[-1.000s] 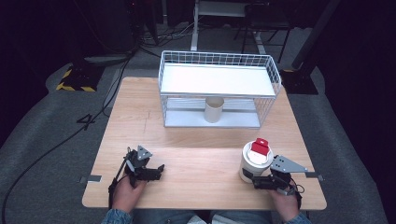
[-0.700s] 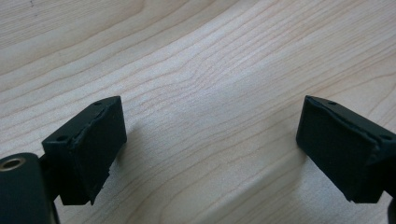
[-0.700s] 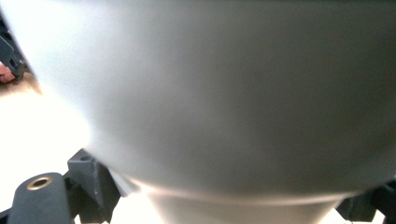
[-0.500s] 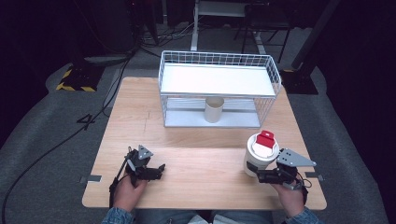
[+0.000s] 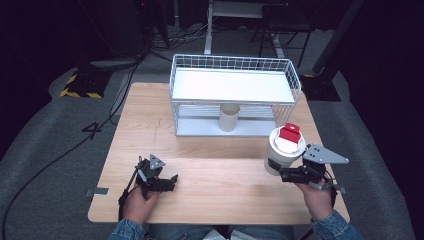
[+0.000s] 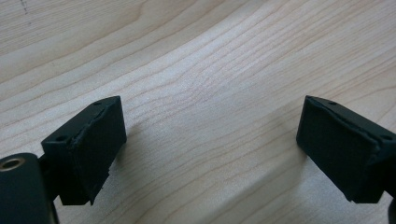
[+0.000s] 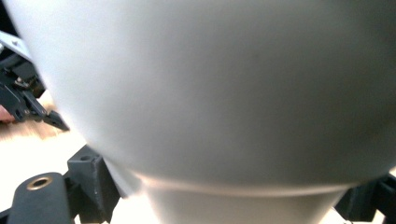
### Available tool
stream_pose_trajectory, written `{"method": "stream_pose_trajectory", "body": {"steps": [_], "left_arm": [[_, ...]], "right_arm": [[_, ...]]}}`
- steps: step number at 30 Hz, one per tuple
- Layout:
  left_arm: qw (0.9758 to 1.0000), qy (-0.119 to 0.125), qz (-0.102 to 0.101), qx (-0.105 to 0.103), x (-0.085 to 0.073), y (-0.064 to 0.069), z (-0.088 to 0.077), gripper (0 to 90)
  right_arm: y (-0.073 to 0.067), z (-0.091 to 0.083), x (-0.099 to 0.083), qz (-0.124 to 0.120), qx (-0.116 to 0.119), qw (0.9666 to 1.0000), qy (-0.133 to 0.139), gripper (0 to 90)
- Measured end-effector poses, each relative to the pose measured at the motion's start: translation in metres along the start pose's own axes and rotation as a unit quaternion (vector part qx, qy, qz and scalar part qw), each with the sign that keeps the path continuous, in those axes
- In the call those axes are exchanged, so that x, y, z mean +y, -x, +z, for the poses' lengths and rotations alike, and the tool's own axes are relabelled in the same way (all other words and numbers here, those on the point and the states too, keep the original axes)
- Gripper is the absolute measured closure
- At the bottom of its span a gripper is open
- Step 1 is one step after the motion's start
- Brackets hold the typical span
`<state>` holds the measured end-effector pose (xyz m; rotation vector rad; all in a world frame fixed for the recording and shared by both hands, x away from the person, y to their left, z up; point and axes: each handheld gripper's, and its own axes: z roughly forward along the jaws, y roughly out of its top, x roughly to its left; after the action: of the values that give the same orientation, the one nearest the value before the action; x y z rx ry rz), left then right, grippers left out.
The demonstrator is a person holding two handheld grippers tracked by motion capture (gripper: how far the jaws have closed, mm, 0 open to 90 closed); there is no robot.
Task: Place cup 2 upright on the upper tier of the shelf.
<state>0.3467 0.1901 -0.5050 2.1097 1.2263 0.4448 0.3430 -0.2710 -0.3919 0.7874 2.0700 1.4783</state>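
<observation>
Raised clear of the light wooden table since the earlier frames, the white cylindrical container with the red flip lid is now hanging above the right front part of the tabletop, where before it was standing on the surface. It is being carried upright, its lid facing up, closer to the white wire-mesh shelf rack than it was a second ago, though still well apart from it.

Right gripper is clamping the container low on its side, jaws closed against the white wall; in the right gripper view the container's body is pressing between the two black jaws. The person's right hand is holding the tool from the near edge.

Left gripper is resting in the same spot as before on the left front of the table, held by the left hand. Its jaws are standing apart with nothing between them; the left gripper view is showing bare wood grain in the gap.

Under the rack's upper shelf, a beige paper cup is standing upright, unmoved.
</observation>
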Motion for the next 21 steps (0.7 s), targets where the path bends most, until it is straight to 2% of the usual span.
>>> {"method": "stream_pose_trajectory", "body": {"steps": [8, 15, 21], "left_arm": [[1.0, 0.0, 0.001, 0.0, 0.0, 0.0, 0.0, 8.8], [1.0, 0.0, 0.0, 0.0, 0.0, 0.0, 0.0, 8.8], [1.0, 0.001, 0.0, 0.001, 0.0, 0.0, 0.0, 8.9]], "right_arm": [[0.009, 0.0, 0.03, -0.009, -0.004, 0.9999, 0.006, 14.3], [0.014, 0.008, 0.058, -0.03, -0.01, 0.9994, 0.012, 14.3], [0.018, 0.016, 0.077, -0.024, -0.008, 0.9994, 0.023, 14.3]]}}
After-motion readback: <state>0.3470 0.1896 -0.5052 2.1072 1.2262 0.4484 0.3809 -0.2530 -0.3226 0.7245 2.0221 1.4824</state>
